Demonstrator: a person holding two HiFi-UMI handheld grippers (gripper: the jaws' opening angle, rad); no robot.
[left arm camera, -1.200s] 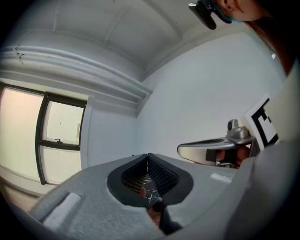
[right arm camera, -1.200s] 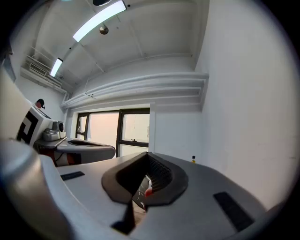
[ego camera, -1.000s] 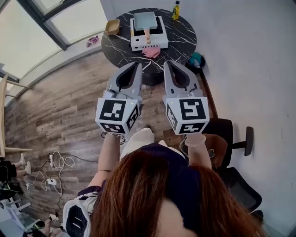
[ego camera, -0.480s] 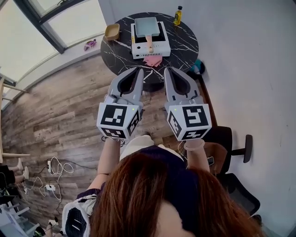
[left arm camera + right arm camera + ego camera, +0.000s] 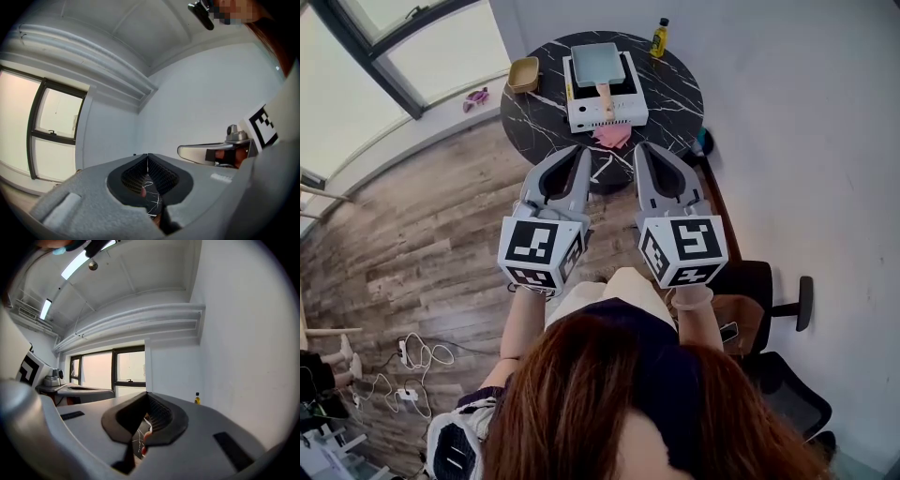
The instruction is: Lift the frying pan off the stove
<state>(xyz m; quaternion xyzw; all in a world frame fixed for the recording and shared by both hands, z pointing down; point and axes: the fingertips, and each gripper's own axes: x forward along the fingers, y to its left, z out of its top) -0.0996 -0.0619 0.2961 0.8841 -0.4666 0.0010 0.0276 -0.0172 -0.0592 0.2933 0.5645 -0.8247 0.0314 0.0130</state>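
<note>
A square grey-blue frying pan (image 5: 598,64) with a wooden handle (image 5: 606,97) sits on a white stove (image 5: 581,114), on a round black marble table (image 5: 675,89) at the top of the head view. My left gripper (image 5: 579,154) and right gripper (image 5: 639,149) are held side by side, short of the table's near edge and well apart from the pan. Both point toward the table. Both are shut with nothing between the jaws. In the left gripper view the tips (image 5: 147,155) meet; in the right gripper view (image 5: 146,393) they meet too.
A pink cloth (image 5: 612,138) lies in front of the stove. A yellow bottle (image 5: 658,39) stands at the table's back right and a tan bowl (image 5: 524,75) at its left. A dark office chair (image 5: 769,281) stands right of me by the white wall. Cables (image 5: 417,354) lie on the wooden floor.
The table with the stove and pan has come closer in the head view, and both grippers have moved toward it together. Both stay shut.
</note>
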